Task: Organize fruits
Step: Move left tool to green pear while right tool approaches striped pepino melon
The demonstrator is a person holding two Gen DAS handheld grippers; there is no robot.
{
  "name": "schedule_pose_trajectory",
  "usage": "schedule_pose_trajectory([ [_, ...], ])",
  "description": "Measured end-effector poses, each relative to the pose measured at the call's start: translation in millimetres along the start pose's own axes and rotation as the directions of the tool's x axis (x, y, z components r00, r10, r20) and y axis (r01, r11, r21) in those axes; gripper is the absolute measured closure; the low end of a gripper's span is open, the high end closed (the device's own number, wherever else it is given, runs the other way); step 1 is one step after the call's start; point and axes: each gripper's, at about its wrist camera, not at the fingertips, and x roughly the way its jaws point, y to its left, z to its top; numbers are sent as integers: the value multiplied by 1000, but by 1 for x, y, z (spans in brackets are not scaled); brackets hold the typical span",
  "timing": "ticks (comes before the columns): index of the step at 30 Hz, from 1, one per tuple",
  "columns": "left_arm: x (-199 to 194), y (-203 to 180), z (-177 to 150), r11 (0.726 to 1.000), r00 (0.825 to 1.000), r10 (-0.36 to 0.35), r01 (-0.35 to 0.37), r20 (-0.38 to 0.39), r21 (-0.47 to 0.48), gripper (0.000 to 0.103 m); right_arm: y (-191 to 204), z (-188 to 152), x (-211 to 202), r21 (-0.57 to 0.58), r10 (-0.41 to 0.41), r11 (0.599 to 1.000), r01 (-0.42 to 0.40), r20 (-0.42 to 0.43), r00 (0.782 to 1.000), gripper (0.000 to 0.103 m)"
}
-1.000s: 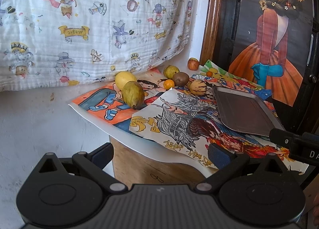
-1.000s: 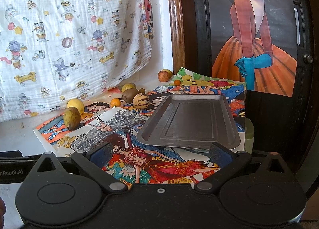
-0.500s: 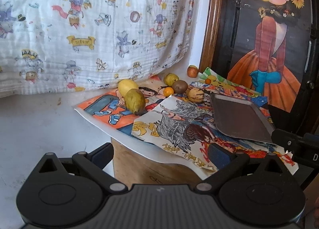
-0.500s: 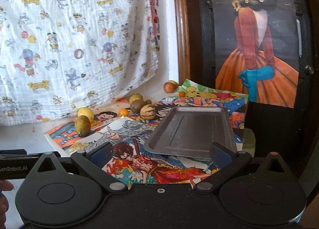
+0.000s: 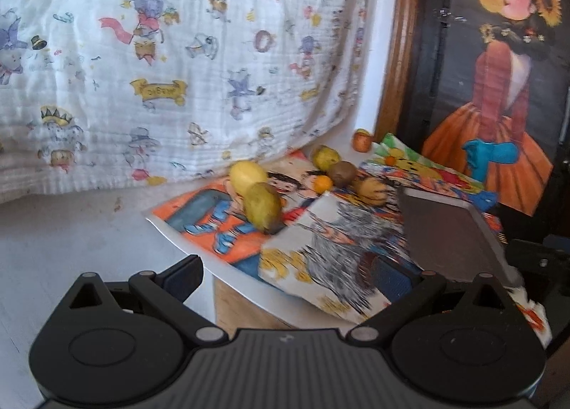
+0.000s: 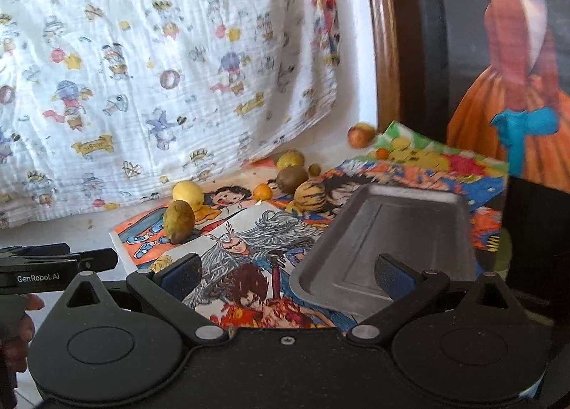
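Two pairs of tongs hang over the near edge of the desk, both spread wide and both gripping nothing. Through the left tongs (image 5: 286,273) you look across bare desk edge and a sheet of cartoon posters (image 5: 221,227); through the right tongs (image 6: 288,272) you see the near rim of a grey metal tray (image 6: 392,231), which lies on the posters at the right, with nothing in it.

All the fruit sits beyond, scattered on the posters toward the far side. At the left a greenish mango (image 6: 179,221) lies just in front of a yellow lemon (image 6: 188,194), the two touching or nearly so. Farther right, a small orange (image 6: 263,192) sits near a brown kiwi (image 6: 292,179) and a striped round fruit (image 6: 310,197), which lies just beside the tray's far-left corner. Behind the kiwi lies a yellow-green fruit (image 6: 290,160), close to the hanging cloth (image 6: 160,71). Farthest back, by the wooden frame (image 6: 383,53), rests a reddish apple (image 6: 359,135), with a tiny orange fruit (image 6: 382,153) just right of it on the paper.

The left view is somewhat blurred. A poster of a girl (image 5: 506,88) in an orange skirt stands at the far right.
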Motion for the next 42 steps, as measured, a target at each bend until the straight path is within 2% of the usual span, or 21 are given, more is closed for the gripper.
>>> schedule_pose_trajectory([
  [4,25,8,15,1000,1000,28,-28,-8,-3,0,-6,22,34,18,45,999,-44,-47,998,0],
  [9,59,15,31,999,999,49,-50,-21,-15,0,-5,48,70,15,86,996,-85,-66,994,0],
  [16,101,23,47,992,995,83,-87,-48,-93,0,-12,78,125,119,190,977,-179,-90,978,0],
  [32,181,17,47,986,992,75,-90,-104,-142,0,-50,79,258,115,144,986,-124,-191,971,0],
  [36,195,16,47,982,990,78,-96,-116,-161,0,-54,76,285,133,149,984,-117,-261,954,1],
  [42,214,7,46,985,988,78,-97,-136,-144,2,-57,71,304,172,180,976,-135,-282,942,1],
])
